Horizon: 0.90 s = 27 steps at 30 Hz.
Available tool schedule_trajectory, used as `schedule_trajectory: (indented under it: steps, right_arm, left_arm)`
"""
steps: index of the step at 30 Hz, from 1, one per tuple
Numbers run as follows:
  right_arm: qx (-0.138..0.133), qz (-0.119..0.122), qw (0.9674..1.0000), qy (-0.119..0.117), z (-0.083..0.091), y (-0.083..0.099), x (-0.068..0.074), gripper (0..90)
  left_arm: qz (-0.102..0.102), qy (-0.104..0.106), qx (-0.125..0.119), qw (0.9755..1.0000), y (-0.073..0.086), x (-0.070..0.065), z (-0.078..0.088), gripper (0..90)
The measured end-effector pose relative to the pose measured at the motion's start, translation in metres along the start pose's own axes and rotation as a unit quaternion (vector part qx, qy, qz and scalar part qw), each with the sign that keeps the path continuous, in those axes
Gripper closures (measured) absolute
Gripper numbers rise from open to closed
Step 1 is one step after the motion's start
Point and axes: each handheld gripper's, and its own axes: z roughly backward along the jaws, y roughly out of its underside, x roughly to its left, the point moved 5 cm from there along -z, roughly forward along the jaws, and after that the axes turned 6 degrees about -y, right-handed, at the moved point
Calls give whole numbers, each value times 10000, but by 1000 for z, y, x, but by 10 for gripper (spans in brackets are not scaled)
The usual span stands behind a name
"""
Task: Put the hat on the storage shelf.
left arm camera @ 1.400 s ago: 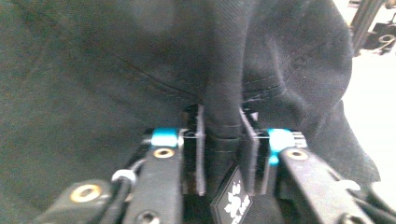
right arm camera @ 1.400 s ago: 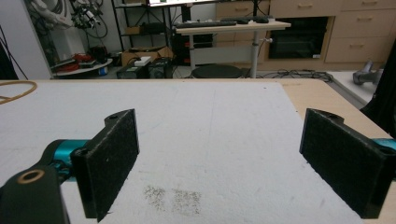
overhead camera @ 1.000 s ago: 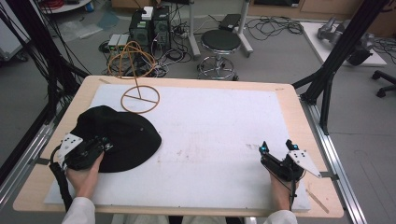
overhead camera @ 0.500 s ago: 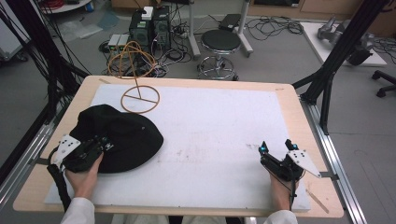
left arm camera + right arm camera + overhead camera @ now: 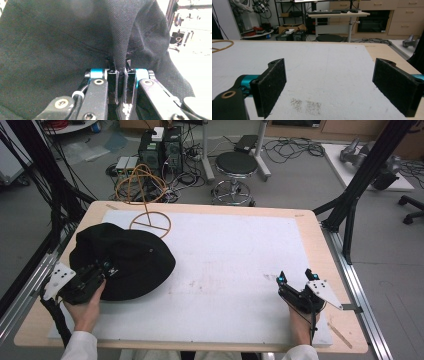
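White sleeves, black left gripper (image 5: 121, 72) and right gripper (image 5: 329, 85); teal joints, silver screws, seemingly felt-faced jaws

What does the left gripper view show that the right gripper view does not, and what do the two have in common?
Left gripper view: the left gripper is shut on a fold of the black hat, with the dark cloth pinched between its jaws.

Right gripper view: the right gripper is open and holds nothing; part of the wooden ring lies at the far left, and a stool stands beyond the table.

Both: the white mat.
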Motion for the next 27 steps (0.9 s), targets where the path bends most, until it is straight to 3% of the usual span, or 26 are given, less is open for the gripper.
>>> schedule_trajectory:
  steps: [6,13,22,27]
  right_arm:
    - [-15,60,10000,-40,-2,-1,1,111]
    - [-28,77,9999,-80,-3,-1,3,111]
    - [-71,106,9999,-65,-3,-3,5,111]
    - [-85,104,9999,-108,-3,-3,6,111]
  left_arm:
    - [-74,22,-265,9996,-15,-5,7,855]
    - [-145,57,-729,9972,-36,-11,16,854]
    - [-200,39,-1024,9945,-59,-8,1,855]
    - [-196,44,-1278,9916,-77,-10,-9,855]
